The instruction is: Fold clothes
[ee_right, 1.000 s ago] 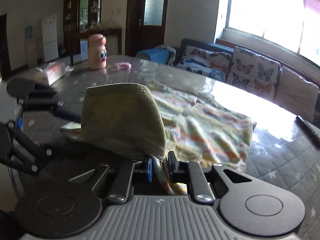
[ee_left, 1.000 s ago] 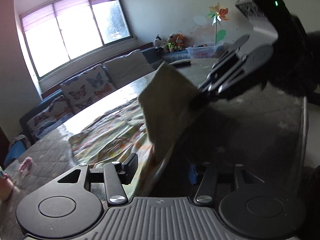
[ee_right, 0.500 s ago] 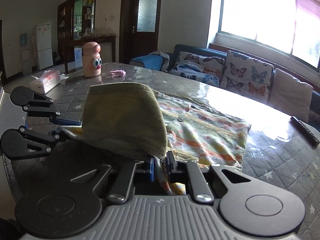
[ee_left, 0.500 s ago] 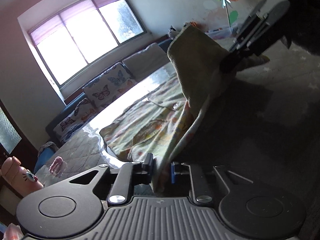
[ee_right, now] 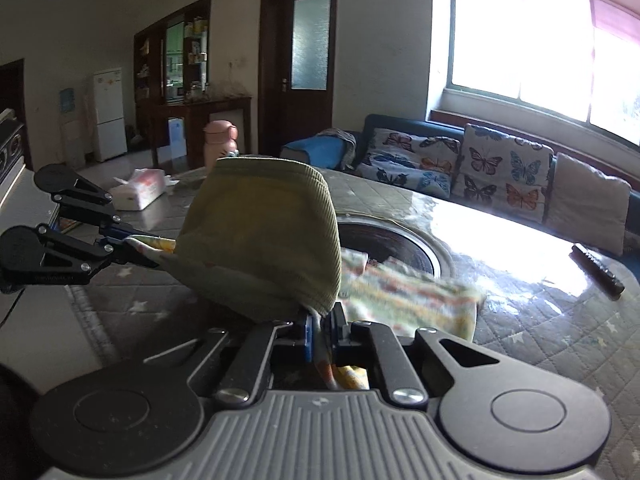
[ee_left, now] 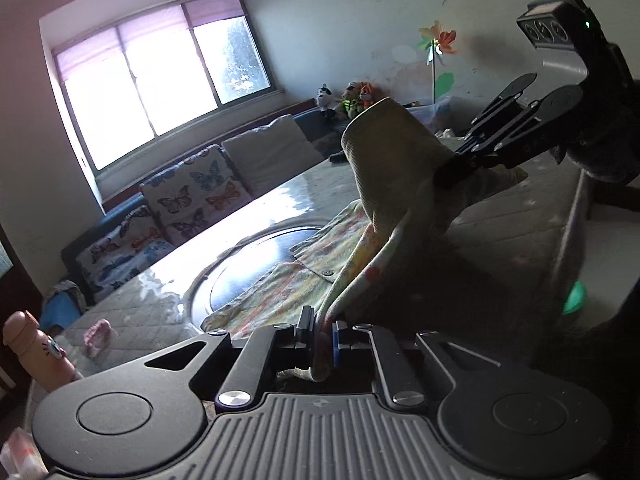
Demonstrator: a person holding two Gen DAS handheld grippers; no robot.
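Left gripper [ee_left: 320, 334] is pinching the garment [ee_left: 280, 288] hem at 6 o'clock in the left wrist view, jaws closed on the cloth. Right gripper [ee_right: 320, 330] is doing the same at 6 o'clock in its own view, clamping a printed edge. Both are holding the near part of the garment up off the table [ee_right: 540, 320]; the olive ribbed band [ee_right: 264, 236] is standing up as a hump between them. In the right view the left gripper [ee_right: 132, 246] is showing at 9 o'clock, biting the printed cloth beside the band. In the left view the right gripper [ee_left: 452, 170] is coming in from 2 o'clock, gripping the band's far side.

The rest of the garment, floral print with a button, is lying on the table toward 12 o'clock, partly covering a dark round inset [ee_left: 256, 260] in the tabletop.

Farther out: pink bottle [ee_right: 220, 144] and tissue pack [ee_right: 140, 188] at 10 to 11 o'clock in the right view, a remote [ee_right: 596, 270] at 3 o'clock. Sofa [ee_right: 460, 164] with butterfly cushions is sitting behind the table under the window [ee_left: 160, 84]. Plush toys [ee_left: 348, 96] and a pinwheel [ee_left: 438, 42] are at 1 o'clock in the left view.
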